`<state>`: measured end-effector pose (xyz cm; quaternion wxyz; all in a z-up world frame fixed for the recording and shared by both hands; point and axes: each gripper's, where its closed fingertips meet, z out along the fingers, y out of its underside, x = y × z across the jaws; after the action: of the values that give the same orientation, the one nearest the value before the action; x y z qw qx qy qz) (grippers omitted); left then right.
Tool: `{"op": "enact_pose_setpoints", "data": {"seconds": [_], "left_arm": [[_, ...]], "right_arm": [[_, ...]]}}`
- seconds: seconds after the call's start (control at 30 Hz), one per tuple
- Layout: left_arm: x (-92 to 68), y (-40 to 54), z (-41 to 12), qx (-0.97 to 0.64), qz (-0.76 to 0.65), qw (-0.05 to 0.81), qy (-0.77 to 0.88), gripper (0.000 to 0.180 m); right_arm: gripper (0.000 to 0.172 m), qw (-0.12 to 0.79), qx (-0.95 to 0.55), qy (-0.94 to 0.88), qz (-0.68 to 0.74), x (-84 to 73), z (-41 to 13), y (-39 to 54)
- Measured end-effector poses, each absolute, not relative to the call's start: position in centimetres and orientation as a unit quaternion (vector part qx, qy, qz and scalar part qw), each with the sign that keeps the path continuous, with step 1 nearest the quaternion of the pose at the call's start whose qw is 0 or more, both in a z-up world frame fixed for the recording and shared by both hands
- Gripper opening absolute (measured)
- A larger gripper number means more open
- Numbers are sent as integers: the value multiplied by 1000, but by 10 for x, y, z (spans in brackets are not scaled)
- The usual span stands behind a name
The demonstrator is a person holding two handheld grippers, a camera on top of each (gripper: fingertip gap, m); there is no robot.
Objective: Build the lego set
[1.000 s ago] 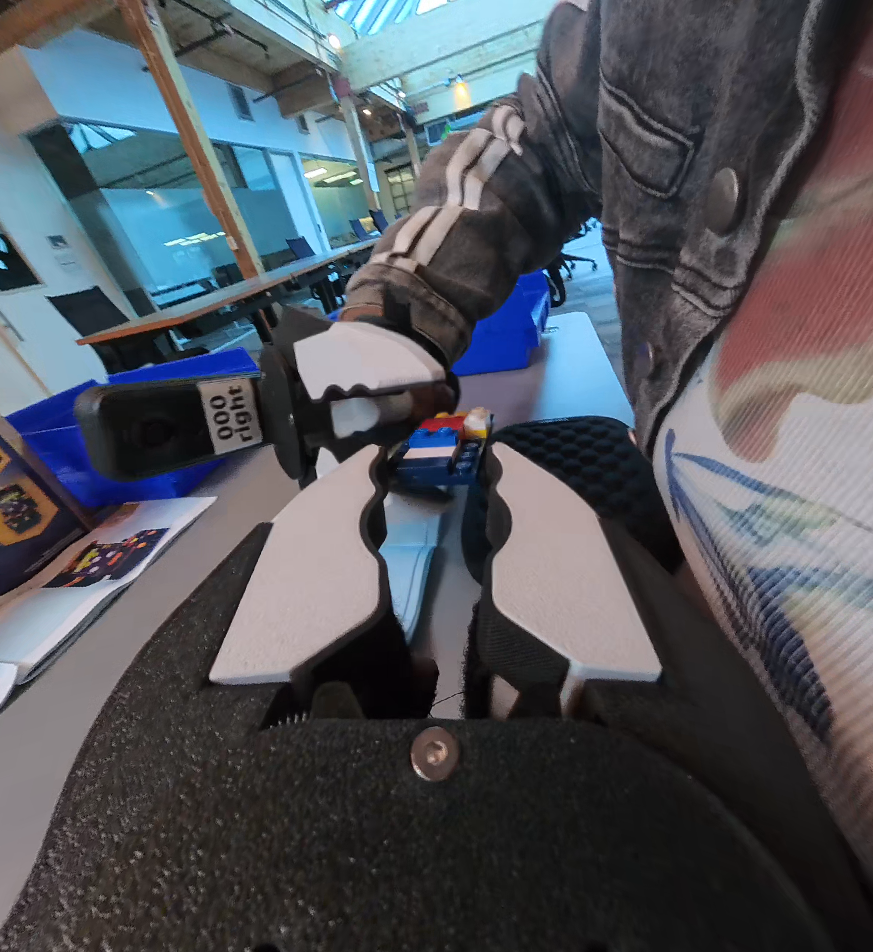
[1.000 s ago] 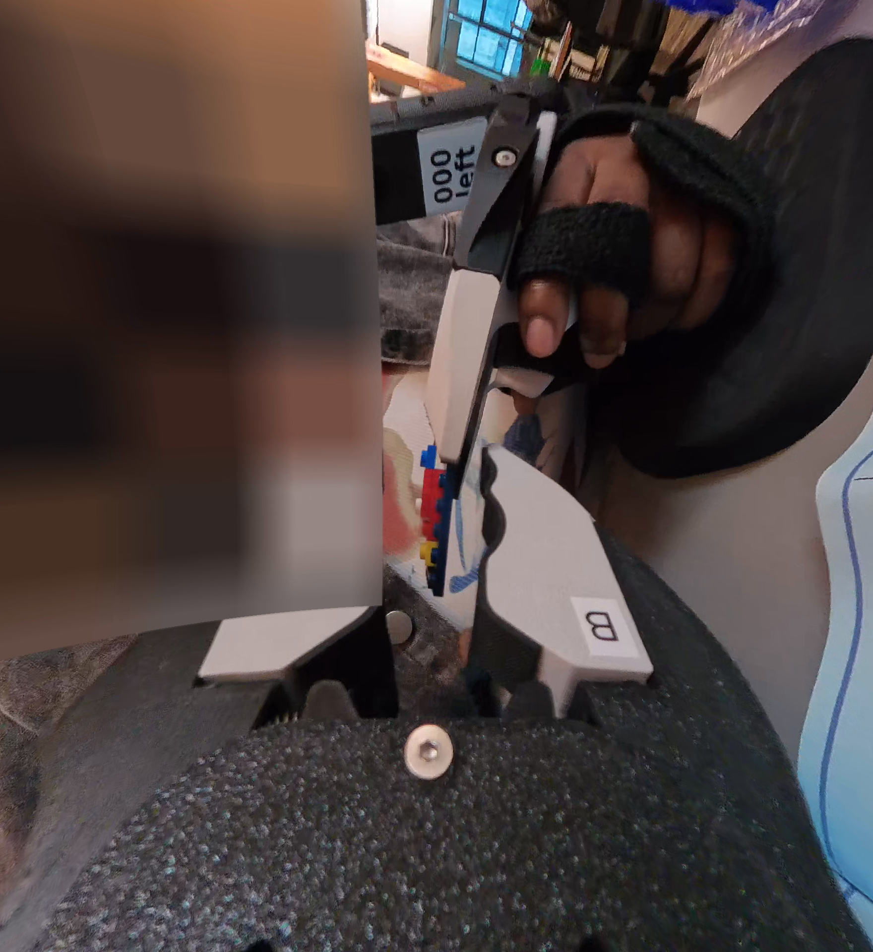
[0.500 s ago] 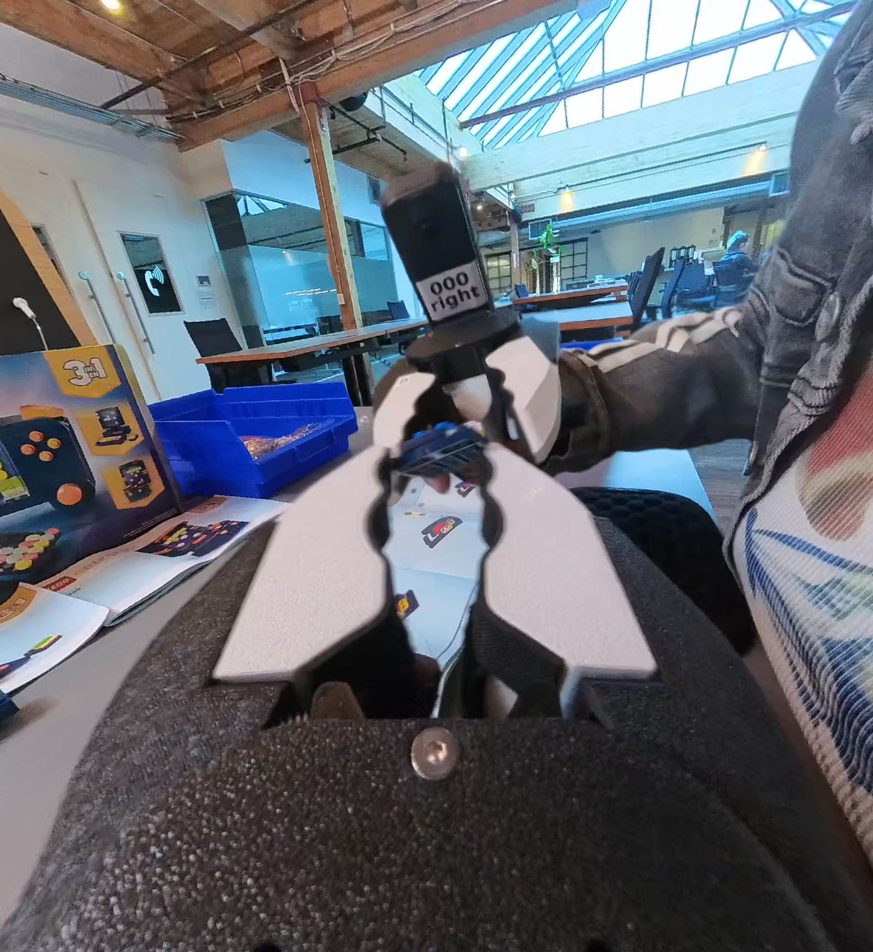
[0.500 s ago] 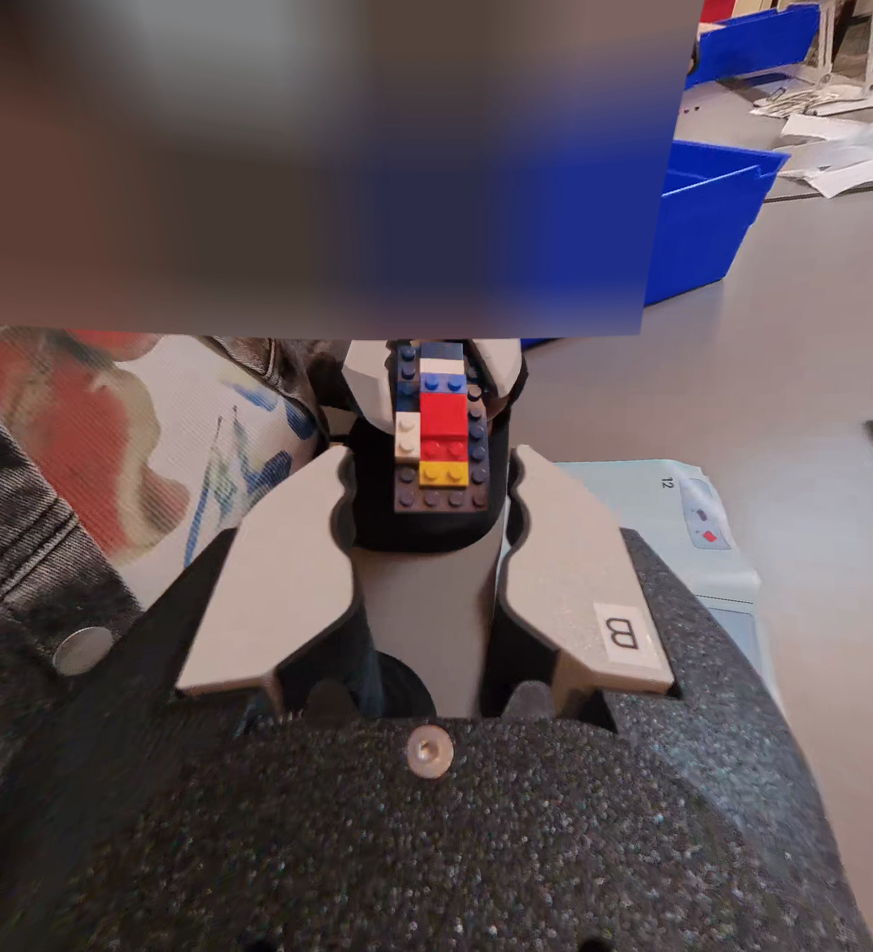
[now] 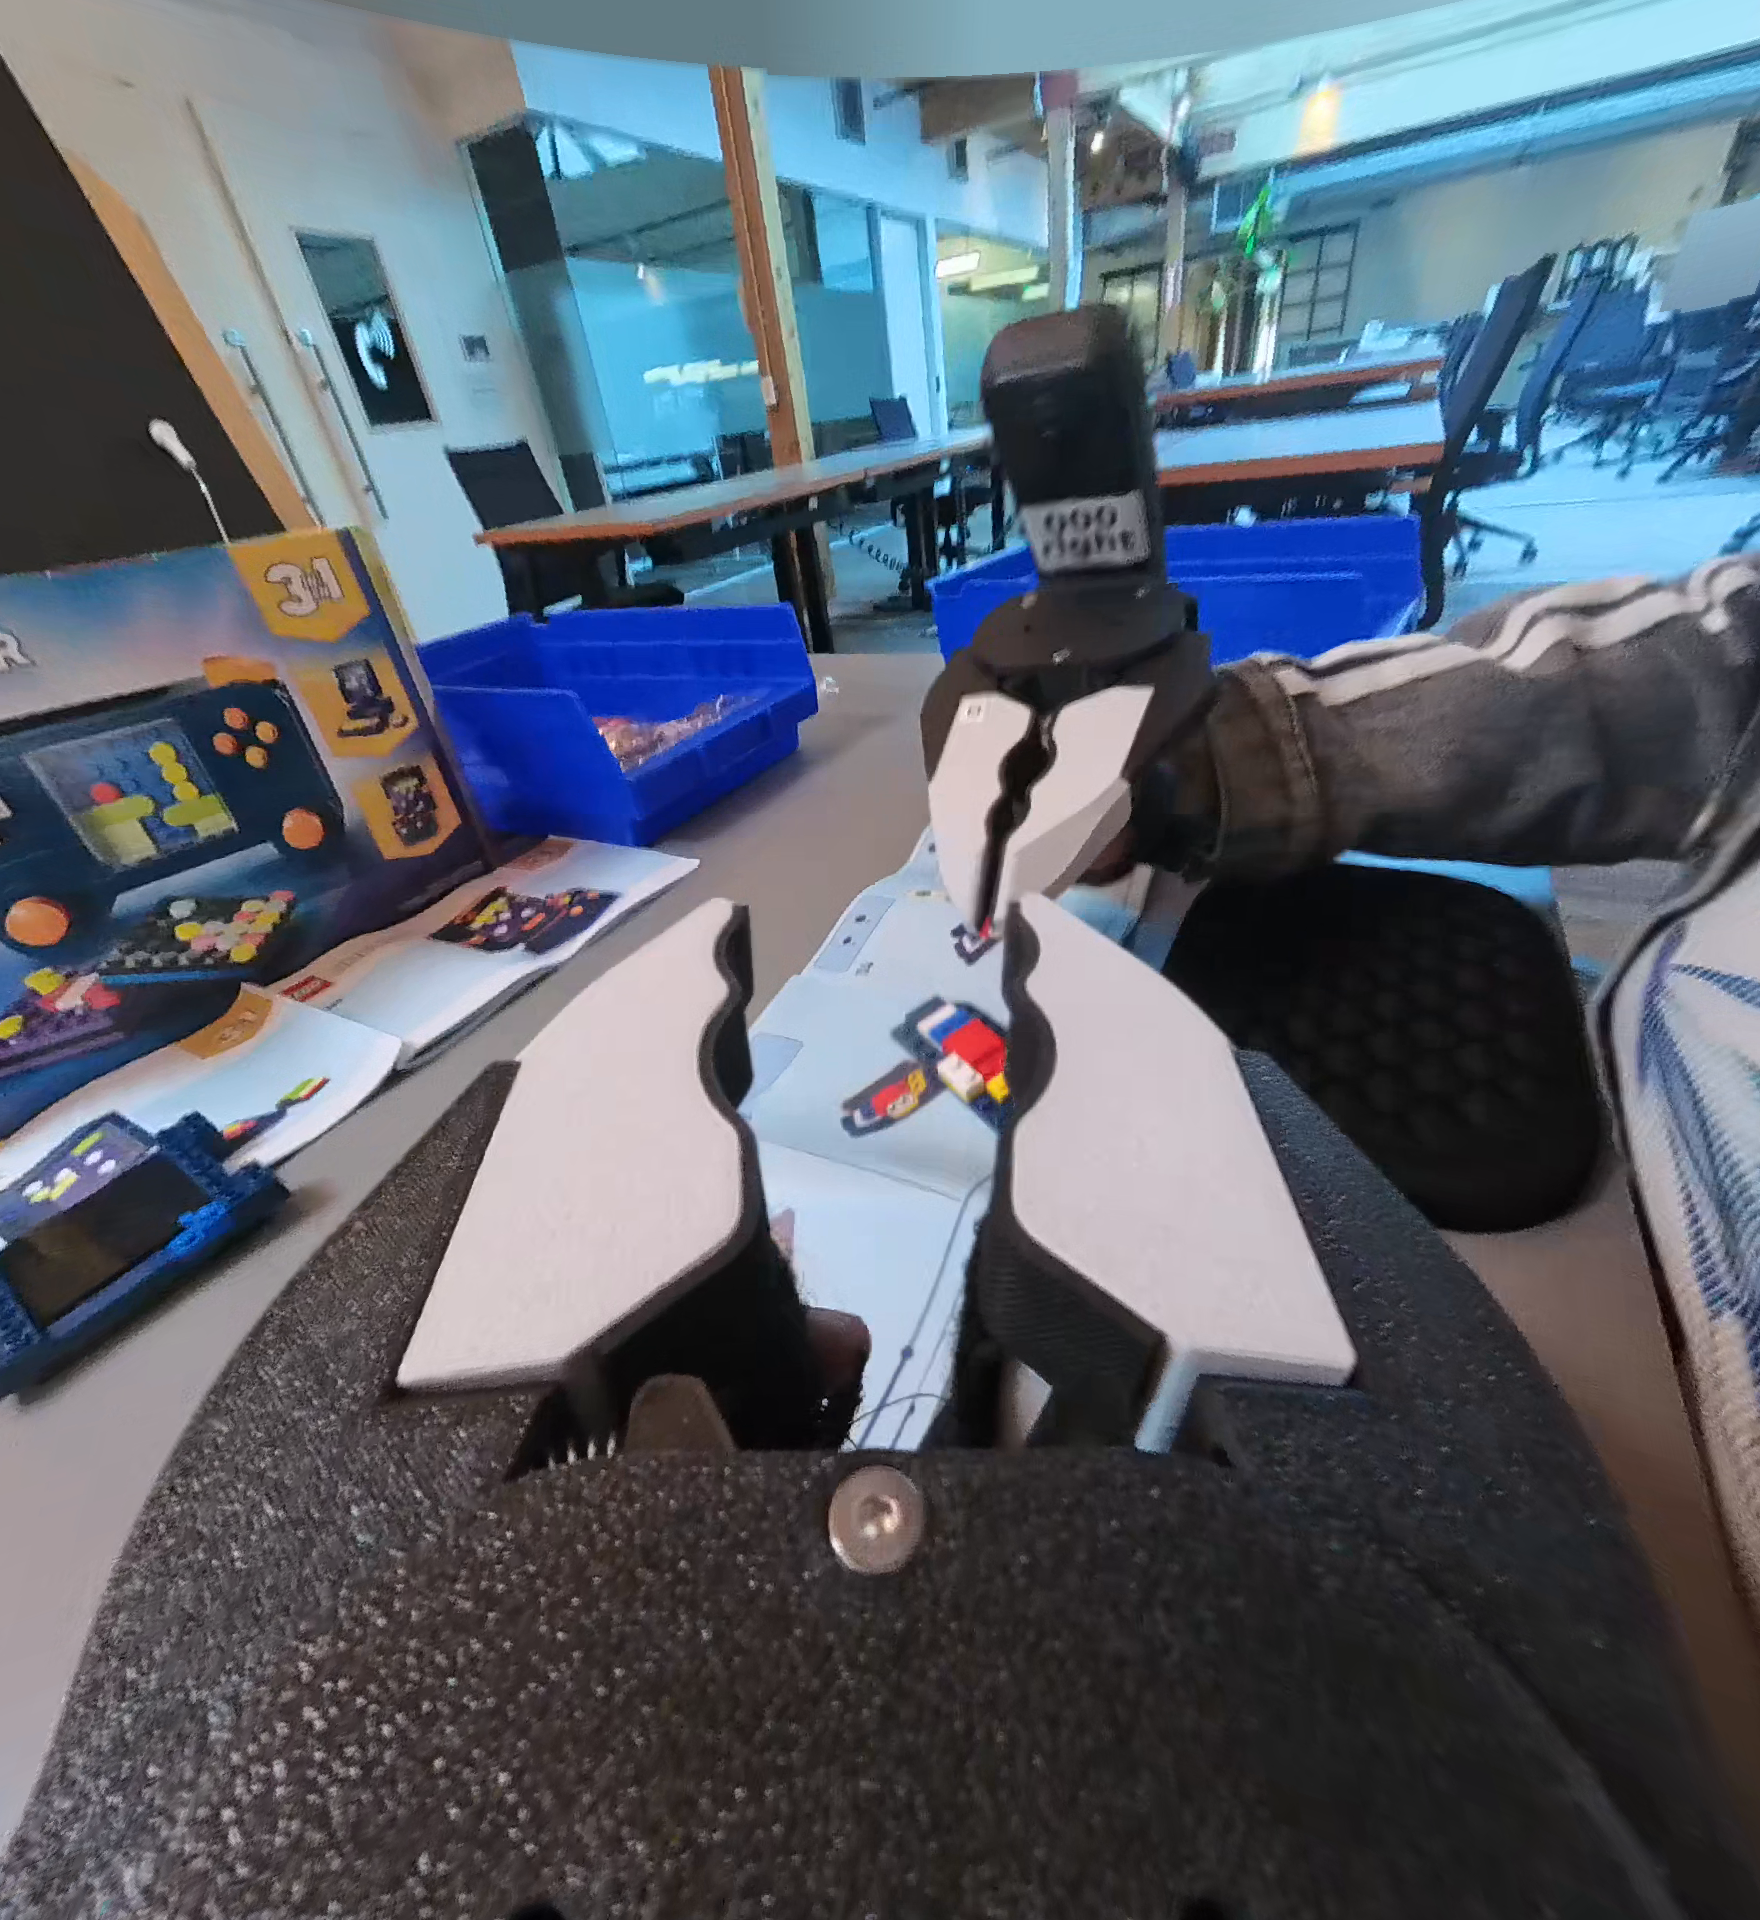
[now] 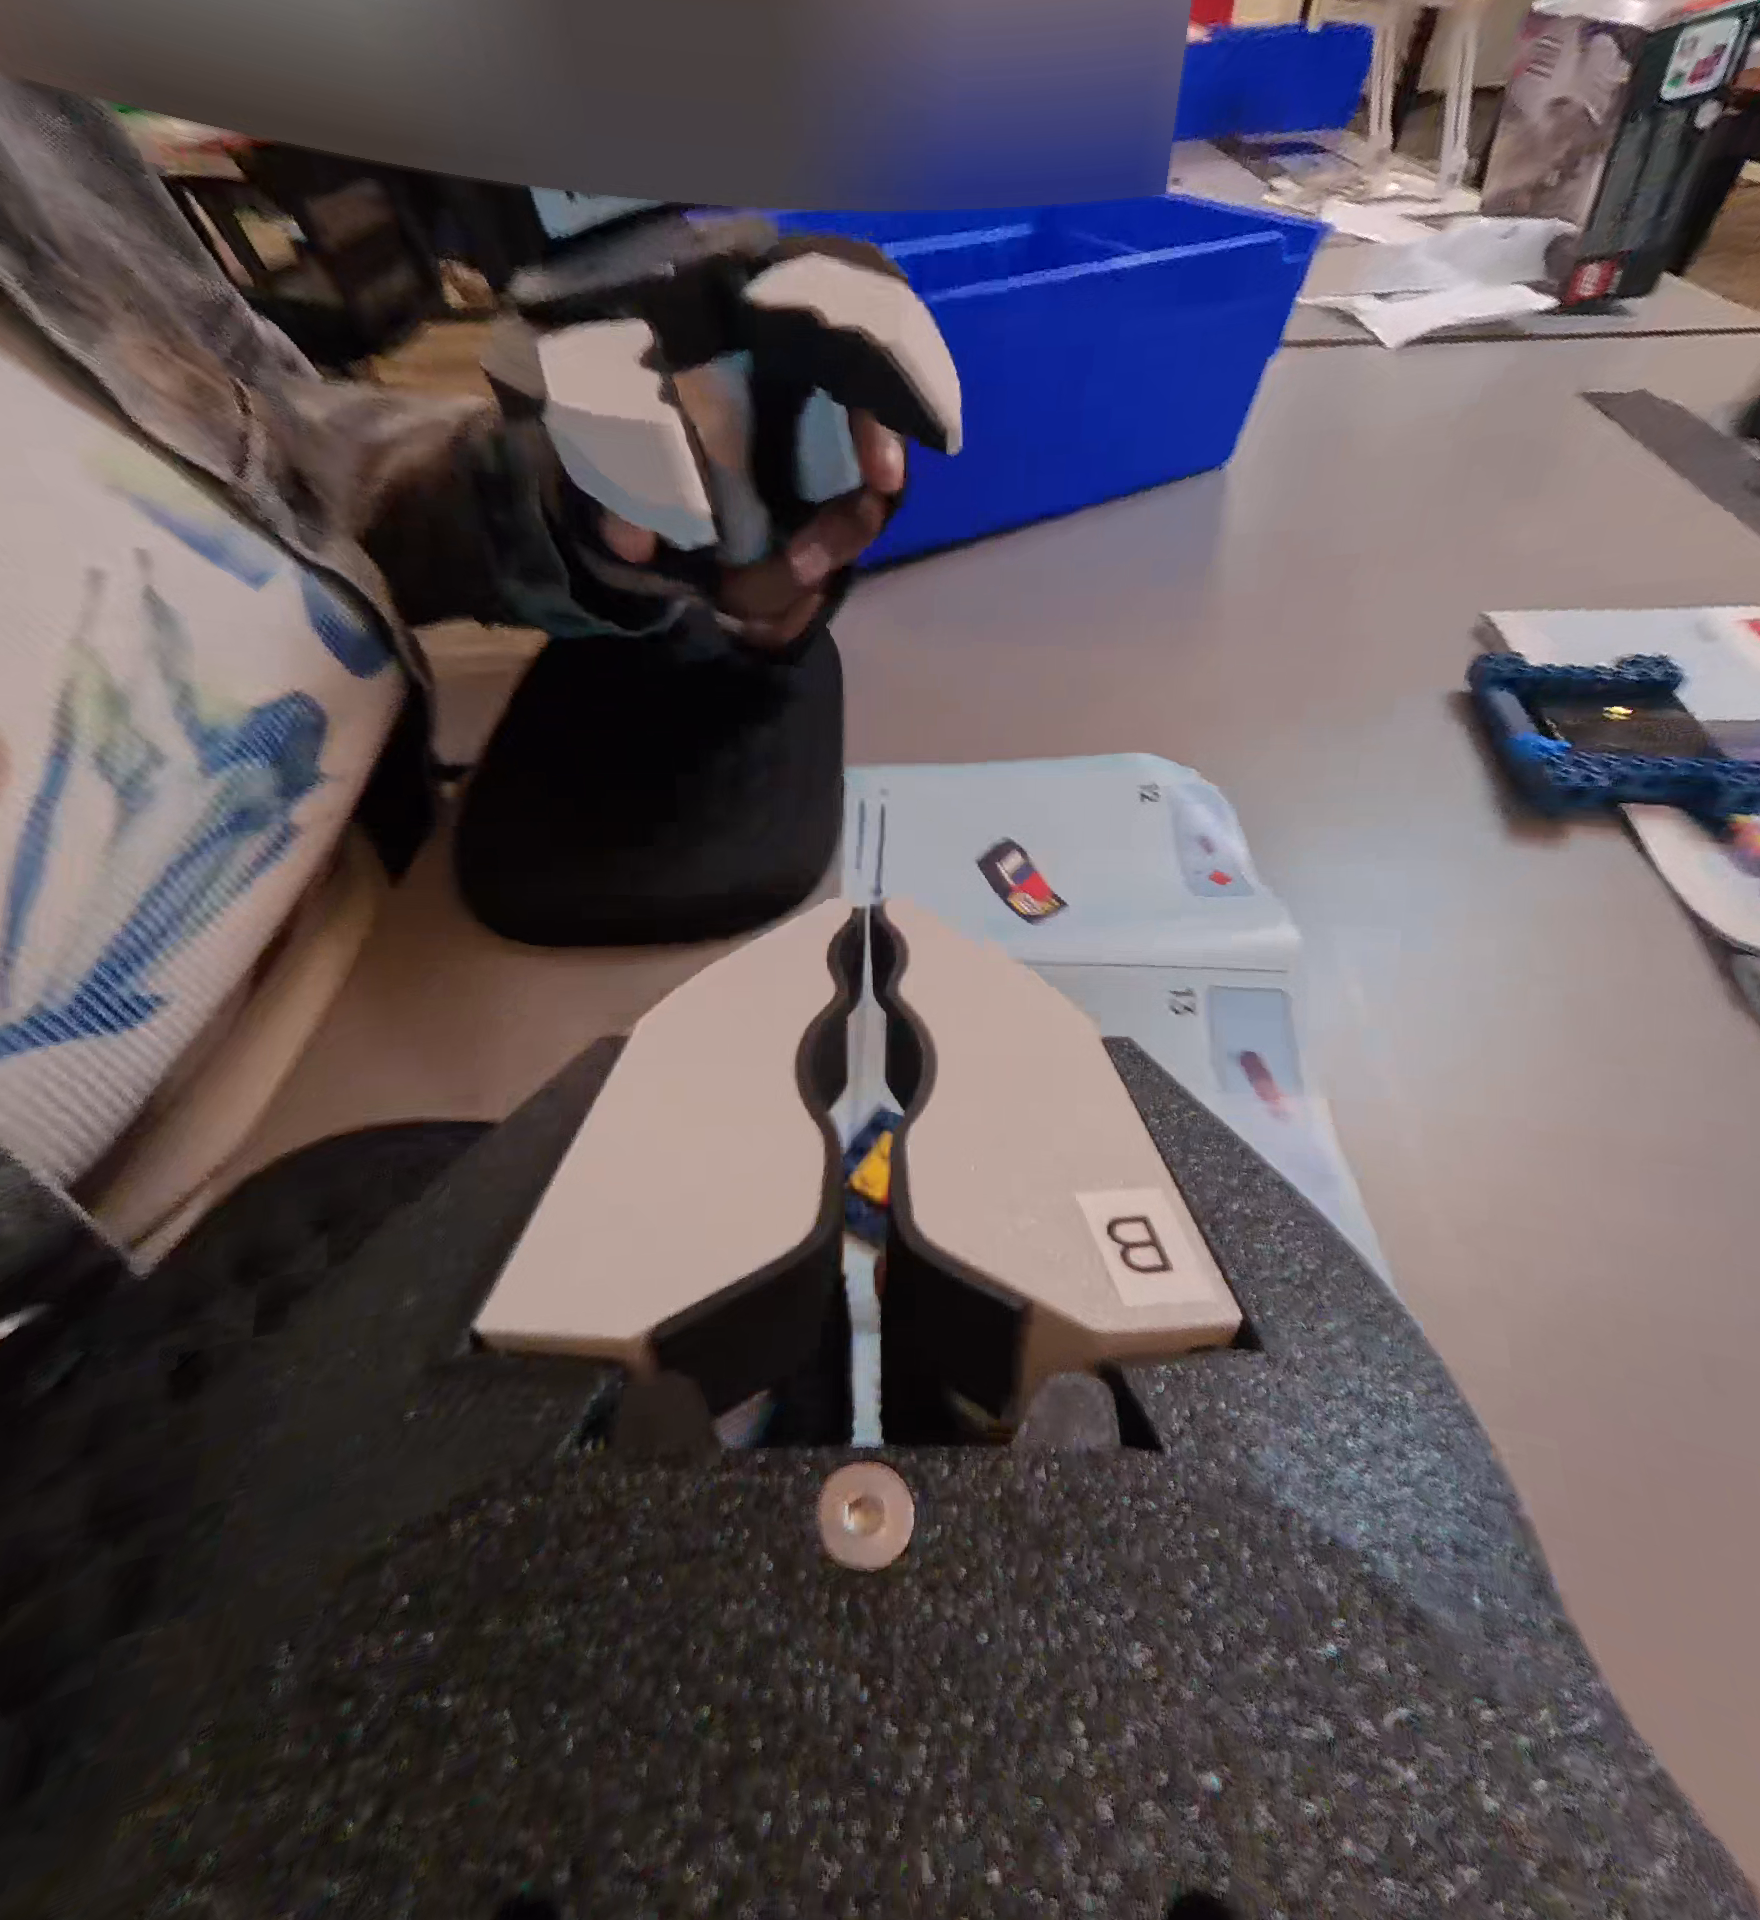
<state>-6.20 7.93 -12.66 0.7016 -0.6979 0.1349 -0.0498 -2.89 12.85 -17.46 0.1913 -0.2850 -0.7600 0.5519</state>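
In the left wrist view my left gripper (image 5: 874, 925) is open and holds nothing. Below its spread fingers a small brick assembly (image 5: 959, 1044) of blue, white, red and yellow pieces lies on a light-blue instruction booklet (image 5: 855, 1039). My right gripper (image 5: 995, 904) points down at the booklet just beyond it, with its fingers together. In the right wrist view the right gripper (image 6: 868, 914) is shut. A bit of the assembly (image 6: 871, 1169) shows through the slit between its fingers, under them. The left gripper (image 6: 741, 447) hangs raised and open beyond the booklet (image 6: 1115, 883).
A toy box (image 5: 159, 790) stands at the left with open booklets (image 5: 502, 935) in front of it. A dark-blue brick frame (image 5: 86, 1236) (image 6: 1614, 738) lies on the grey table. Blue bins (image 5: 627, 707) (image 6: 1063, 343) stand behind. A black padded object (image 5: 1375, 1039) and the person's torso are at the right. Tip to tip, the grippers are about 8 cm apart.
The left gripper held the brick assembly up half a second ago. It has since opened, and the assembly now lies on the booklet. The right gripper went from wide open to shut.
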Motion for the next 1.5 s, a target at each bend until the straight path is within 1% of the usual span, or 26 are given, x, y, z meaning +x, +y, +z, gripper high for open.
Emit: {"op": "enact_pose_setpoints", "data": {"seconds": [0.1,0.2,0.27,0.33,0.43,0.57,0.63,0.7,0.77,0.83,0.93,1.0,1.03,1.07,1.13,1.27,1.33,1.43,1.47,1.5], "left_arm": [[-60,81,-137,-723,-23,676,139,50],[-49,83,-143,-724,-25,674,144,49],[-44,88,-150,-737,-35,661,140,47],[-39,94,-159,-763,-52,627,147,47],[-37,104,-181,-818,-75,554,136,51],[-29,120,-204,-861,-80,485,132,51],[-20,126,-215,-875,-87,453,145,50],[-17,126,-230,-895,-83,407,160,47],[-16,126,-238,-905,-92,383,159,42],[-19,126,-238,-907,-101,382,144,38],[-21,126,-237,-908,-123,382,124,38],[-23,127,-235,-905,-131,390,114,39],[-25,128,-232,-901,-130,400,107,41],[-27,128,-228,-897,-128,411,99,43],[-33,128,-222,-891,-118,431,87,47],[-39,127,-224,-894,-101,429,79,54],[-40,128,-229,-901,-111,413,70,55],[-34,124,-242,-918,-152,360,67,56],[-31,122,-245,-919,-169,348,69,52],[-30,122,-245,-919,-179,344,70,50]], "right_arm": [[23,205,-315,-781,499,-23,-183,152],[44,166,-360,-791,466,-9,-199,166],[47,134,-382,-794,453,-3,-211,165],[54,107,-397,-799,438,-1,-222,163],[57,101,-390,-816,414,-3,-232,165],[72,81,-354,-846,391,-11,-238,172],[71,63,-303,-871,382,-11,-238,171],[66,52,-243,-896,369,-13,-237,171],[61,44,-183,-918,348,-17,-239,172],[60,25,-135,-934,330,-19,-243,169],[59,-7,-95,-946,311,-23,-249,163],[52,-10,-89,-950,300,-25,-252,162],[44,-8,-95,-950,297,-25,-252,164],[38,-2,-115,-948,295,-26,-252,167],[37,25,-187,-936,298,-31,-252,173],[37,99,-367,-877,293,-39,-251,187],[37,109,-440,-839,303,-36,-249,184],[38,121,-558,-762,307,-34,-249,183],[40,119,-586,-737,315,-33,-248,180],[46,113,-602,-720,326,-32,-246,174]]}}
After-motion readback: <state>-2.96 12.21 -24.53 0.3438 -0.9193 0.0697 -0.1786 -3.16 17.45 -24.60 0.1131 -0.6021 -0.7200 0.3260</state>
